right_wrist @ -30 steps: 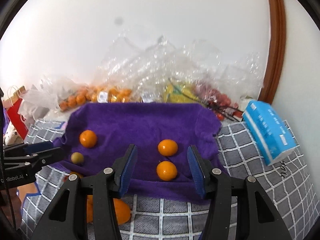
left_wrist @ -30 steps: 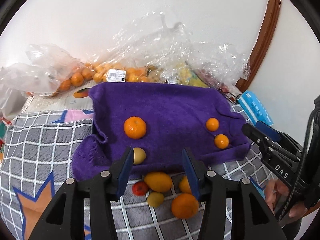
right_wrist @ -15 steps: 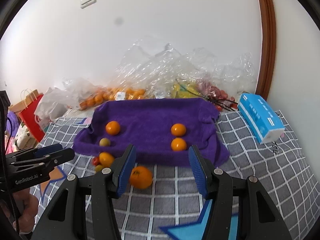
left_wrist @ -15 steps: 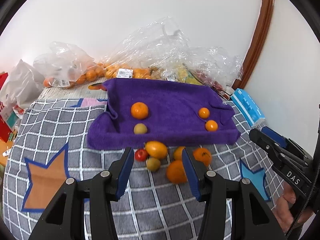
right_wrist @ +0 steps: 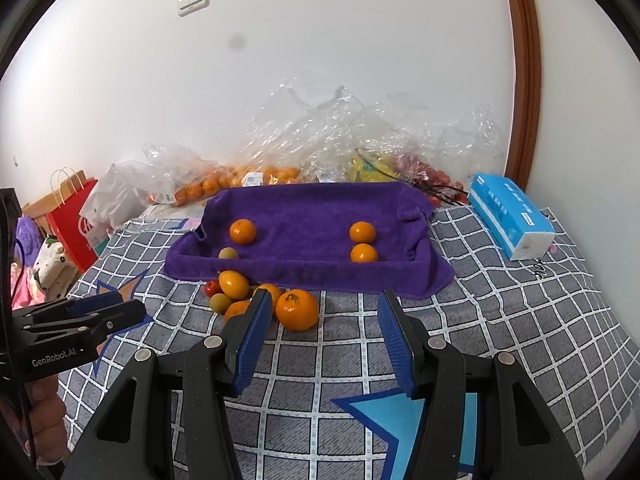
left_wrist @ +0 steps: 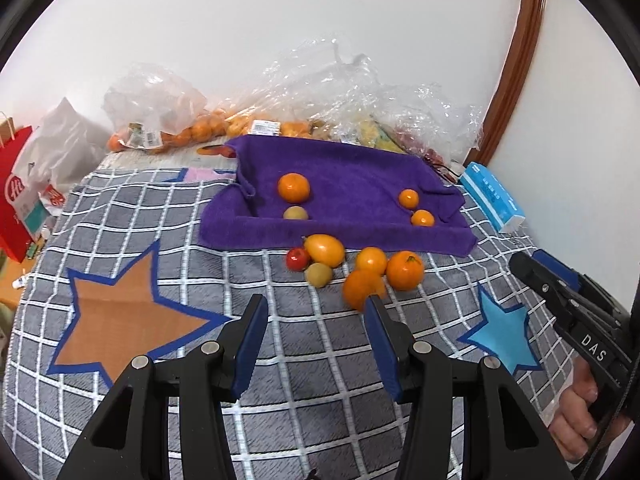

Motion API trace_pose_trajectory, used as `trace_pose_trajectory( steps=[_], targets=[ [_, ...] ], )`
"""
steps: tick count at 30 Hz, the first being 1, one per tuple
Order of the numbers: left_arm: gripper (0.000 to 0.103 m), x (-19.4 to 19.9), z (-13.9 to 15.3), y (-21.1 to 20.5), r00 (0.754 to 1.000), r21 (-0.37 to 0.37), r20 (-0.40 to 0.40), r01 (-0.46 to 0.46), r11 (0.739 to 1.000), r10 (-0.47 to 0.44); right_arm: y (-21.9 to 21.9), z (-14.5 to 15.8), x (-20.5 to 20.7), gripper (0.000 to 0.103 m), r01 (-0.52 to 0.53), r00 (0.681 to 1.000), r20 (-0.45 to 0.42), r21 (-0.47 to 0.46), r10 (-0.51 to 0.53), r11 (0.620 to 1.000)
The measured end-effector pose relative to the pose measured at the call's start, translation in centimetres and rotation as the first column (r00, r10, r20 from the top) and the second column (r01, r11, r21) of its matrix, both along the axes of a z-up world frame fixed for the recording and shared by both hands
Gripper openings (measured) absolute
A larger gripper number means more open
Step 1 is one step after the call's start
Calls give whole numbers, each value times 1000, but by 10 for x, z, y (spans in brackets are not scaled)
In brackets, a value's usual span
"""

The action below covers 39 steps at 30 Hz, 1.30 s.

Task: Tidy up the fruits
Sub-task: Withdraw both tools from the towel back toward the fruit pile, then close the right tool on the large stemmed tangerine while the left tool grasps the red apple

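A purple towel (left_wrist: 348, 184) (right_wrist: 304, 216) lies on the checked cloth. On it sit a large orange (left_wrist: 294, 187), a small green-yellow fruit (left_wrist: 295, 213) and two small oranges (left_wrist: 408, 199) (left_wrist: 422, 218). In front of the towel lies a loose cluster: a yellow-orange fruit (left_wrist: 324, 250), a red tomato (left_wrist: 297, 259), a green fruit (left_wrist: 318, 274) and three oranges (left_wrist: 404, 270) (right_wrist: 297, 309). My left gripper (left_wrist: 314, 316) is open and empty, just short of the cluster. My right gripper (right_wrist: 322, 312) is open and empty, also in front of it.
Plastic bags of oranges and other fruit (left_wrist: 208, 128) (right_wrist: 280, 172) line the wall behind the towel. A blue tissue pack (left_wrist: 492, 196) (right_wrist: 510, 220) lies at the right. A red paper bag (left_wrist: 16, 196) (right_wrist: 76, 216) stands off the left edge.
Both grippers have pulled back and up from the towel, so more of the checked cloth and the loose fruit cluster shows. Both stay open and empty.
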State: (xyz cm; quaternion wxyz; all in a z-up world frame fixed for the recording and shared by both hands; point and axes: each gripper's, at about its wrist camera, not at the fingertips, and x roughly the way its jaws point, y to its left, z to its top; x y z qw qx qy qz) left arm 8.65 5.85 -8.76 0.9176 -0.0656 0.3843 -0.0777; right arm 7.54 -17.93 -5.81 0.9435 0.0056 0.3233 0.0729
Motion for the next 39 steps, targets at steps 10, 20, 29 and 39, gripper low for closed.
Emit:
trace_pose_trajectory(
  steps=[10, 20, 29, 39],
  targets=[
    [48, -3, -8, 14, 999, -2, -11, -45, 999, 44, 2, -9, 10, 55, 5, 1000, -19, -13, -5, 1000],
    [47, 23, -29, 24, 995, -32, -86, -45, 998, 42, 6, -40, 37, 50, -40, 993, -112, 25, 43, 999],
    [47, 38, -48, 30, 990, -32, -139, -34, 999, 29, 26, -74, 72, 51, -93, 975, -201, 34, 98, 995],
    [47, 55, -59, 34, 986, -44, -166, -27, 999, 19, 33, -98, 98, 51, -129, 957, -258, 26, 131, 991]
  ],
)
